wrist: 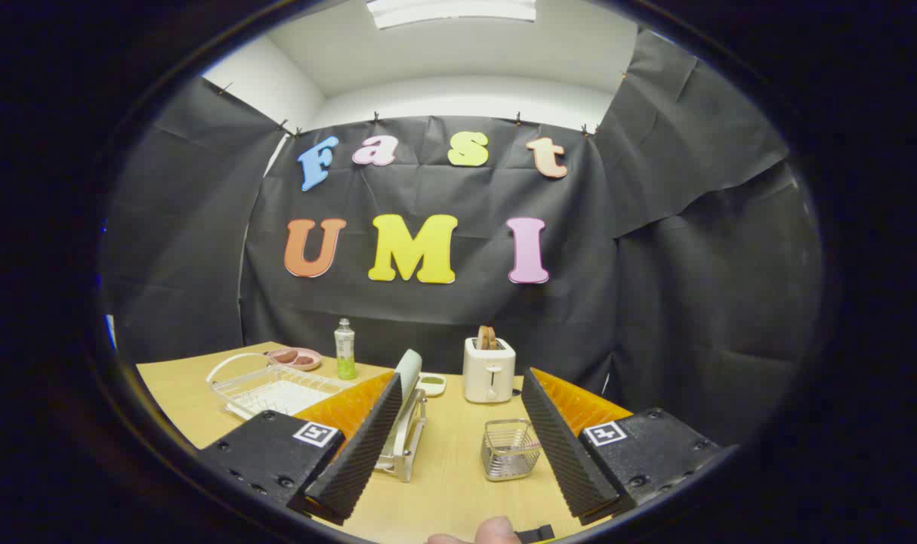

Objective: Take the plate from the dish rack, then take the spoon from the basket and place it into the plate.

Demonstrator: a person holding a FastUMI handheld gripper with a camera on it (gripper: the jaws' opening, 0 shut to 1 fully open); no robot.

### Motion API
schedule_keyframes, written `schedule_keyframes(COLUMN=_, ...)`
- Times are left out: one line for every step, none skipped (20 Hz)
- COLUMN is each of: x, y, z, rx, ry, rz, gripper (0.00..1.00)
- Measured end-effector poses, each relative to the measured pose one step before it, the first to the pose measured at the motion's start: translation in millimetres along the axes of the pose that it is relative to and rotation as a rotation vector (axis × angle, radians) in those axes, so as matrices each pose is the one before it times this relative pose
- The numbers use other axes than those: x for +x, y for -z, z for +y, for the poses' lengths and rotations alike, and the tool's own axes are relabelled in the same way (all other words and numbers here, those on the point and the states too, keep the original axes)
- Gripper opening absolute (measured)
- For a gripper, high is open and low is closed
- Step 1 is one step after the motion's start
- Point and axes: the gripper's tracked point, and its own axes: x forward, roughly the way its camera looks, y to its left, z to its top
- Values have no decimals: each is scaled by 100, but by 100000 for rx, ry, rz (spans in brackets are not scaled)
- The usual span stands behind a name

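Note:
A pale green plate (410,369) stands upright in a small metal dish rack (404,453) on the wooden table, close against the inside of my left finger. A small wire basket (508,450) sits between my fingers, nearer the right one; a thin pinkish piece shows inside it, and I cannot tell whether it is the spoon. My gripper (462,381) is open and held above the table, its fingers wide apart with nothing pressed between them.
Beyond the fingers stand a white toaster (489,370) with bread in it and a small white dish (432,384). Further left are a clear green bottle (344,349), a pink plate (295,357) and a white wire tray (273,390). A person's fingertip (496,530) shows below.

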Motion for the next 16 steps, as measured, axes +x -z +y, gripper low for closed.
schedule_keyframes(x=-41, y=53, z=94, rx=-339, ry=-247, rz=-1, gripper=100)
schedule_keyframes(x=-65, y=55, z=116, rx=154, ry=-495, rz=153, gripper=100)
schedule_keyframes(x=20, y=110, z=-47, rx=573, ry=-189, rz=218, gripper=100)
schedule_keyframes(x=16, y=-75, z=-21, rx=532, ry=-46, rz=87, gripper=100)
schedule_keyframes(x=35, y=17, z=-111, rx=256, ry=271, rz=14, gripper=100)
schedule_keyframes(x=23, y=-113, z=-110, rx=198, ry=287, rz=-69, gripper=100)
schedule_keyframes(x=50, y=135, z=-72, rx=184, ry=182, rz=316, gripper=100)
schedule_keyframes(x=-30, y=55, z=-34, rx=308, ry=-108, rz=269, gripper=100)
schedule_keyframes(x=50, y=53, z=100, rx=148, ry=-253, rz=320, gripper=100)
schedule_keyframes(x=119, y=105, z=51, rx=-54, ry=-118, rz=356, gripper=100)
schedule_keyframes(x=-49, y=175, z=-71, rx=-278, ry=52, rz=400, gripper=100)
schedule_keyframes(x=-27, y=-12, z=15, rx=-142, ry=-67, rz=77, gripper=100)
schedule_keyframes(x=60, y=16, z=82, rx=81, ry=-41, rz=28, gripper=100)
schedule_keyframes(x=50, y=-166, z=146, rx=174, ry=-175, rz=53, gripper=100)
schedule_keyframes(x=95, y=-112, z=168, rx=-94, ry=-408, rz=-3, gripper=100)
schedule_keyframes(x=70, y=-309, z=166, rx=-182, ry=-422, rz=-220, gripper=100)
